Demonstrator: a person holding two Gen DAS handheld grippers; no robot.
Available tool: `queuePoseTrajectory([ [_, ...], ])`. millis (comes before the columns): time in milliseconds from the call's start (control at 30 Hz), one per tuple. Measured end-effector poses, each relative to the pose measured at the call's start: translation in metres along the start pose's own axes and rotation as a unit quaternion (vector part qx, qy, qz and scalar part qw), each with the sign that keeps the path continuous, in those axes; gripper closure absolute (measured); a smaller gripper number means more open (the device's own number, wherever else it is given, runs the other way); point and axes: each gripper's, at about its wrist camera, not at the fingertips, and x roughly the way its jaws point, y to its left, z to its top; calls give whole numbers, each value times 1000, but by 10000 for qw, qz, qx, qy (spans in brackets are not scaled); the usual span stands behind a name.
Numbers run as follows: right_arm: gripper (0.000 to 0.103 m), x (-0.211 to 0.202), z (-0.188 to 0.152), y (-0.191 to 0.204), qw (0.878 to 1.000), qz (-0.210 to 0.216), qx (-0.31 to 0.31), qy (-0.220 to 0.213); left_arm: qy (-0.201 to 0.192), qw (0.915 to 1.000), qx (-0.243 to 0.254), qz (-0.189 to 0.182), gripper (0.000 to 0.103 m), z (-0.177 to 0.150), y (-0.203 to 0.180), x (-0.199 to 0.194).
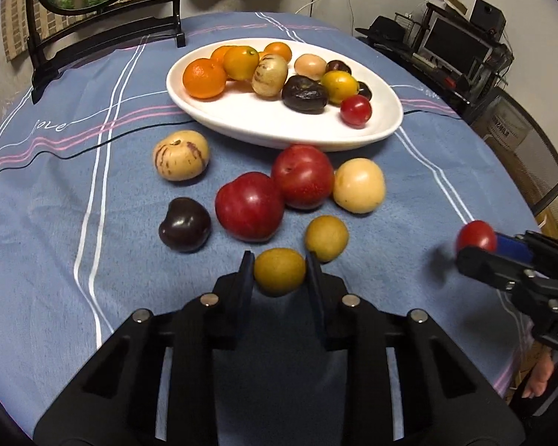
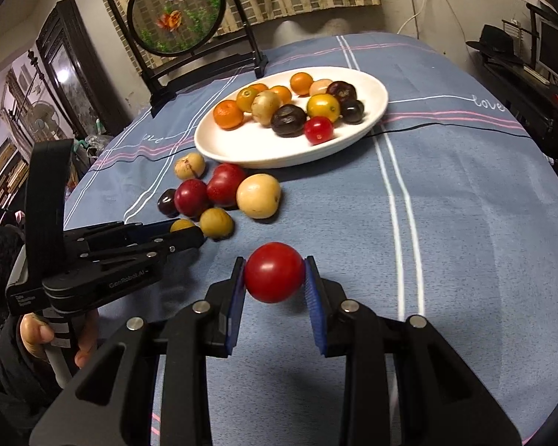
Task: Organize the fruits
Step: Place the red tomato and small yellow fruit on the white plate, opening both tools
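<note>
- Both grippers hold fruit above a worktop draped in a blue striped cloth, midway through the job of gathering loose fruit onto the white plate.
- The left gripper has its jaws closed on a small yellow-green fruit, low over the cloth at the near edge of the loose pile.
- The right gripper has its jaws clamped on a small red tomato, held clear of the cloth and well short of the plate.
- The plate already carries oranges, yellow fruits, dark plums and one red tomato.
- Loose on the cloth just in front of the plate lie two red plums, a dark plum, a pale round fruit, a striped melon and another yellow-green fruit.
- The step in hand looks like the carry: each piece needs lifting over the pile and over the plate's rim, then a gentle release onto a bare patch, so that nothing rolls off.
</note>
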Motion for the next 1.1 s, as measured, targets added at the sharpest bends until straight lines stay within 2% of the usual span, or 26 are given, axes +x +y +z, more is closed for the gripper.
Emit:
queuePoseTrajectory([
  [400, 71, 4, 11, 23, 9996, -10, -261, 42, -422, 9988, 58, -237, 75, -1, -3, -49],
  [500, 71, 4, 16, 27, 9994, -42, -357, 21, -498, 9983, 91, -277, 75, 9, -1, -56],
  [667, 71, 4, 39, 31, 9987, -82, -495, -81, -613, 9979, 91, -194, 75, 43, 8, -59],
  [800, 71, 12, 65, 32, 9981, -104, -593, -112, -562, 9982, -16, -188, 74, 81, 18, -45],
  [900, 71, 26, 90, 32, 9975, -172, -679, -112, -436, 9989, -150, -99, 74, 113, 27, -20],
  [1100, 71, 75, 126, 24, 9966, -438, -670, 185, -186, 9992, -366, -21, 74, 141, 39, 19],
])
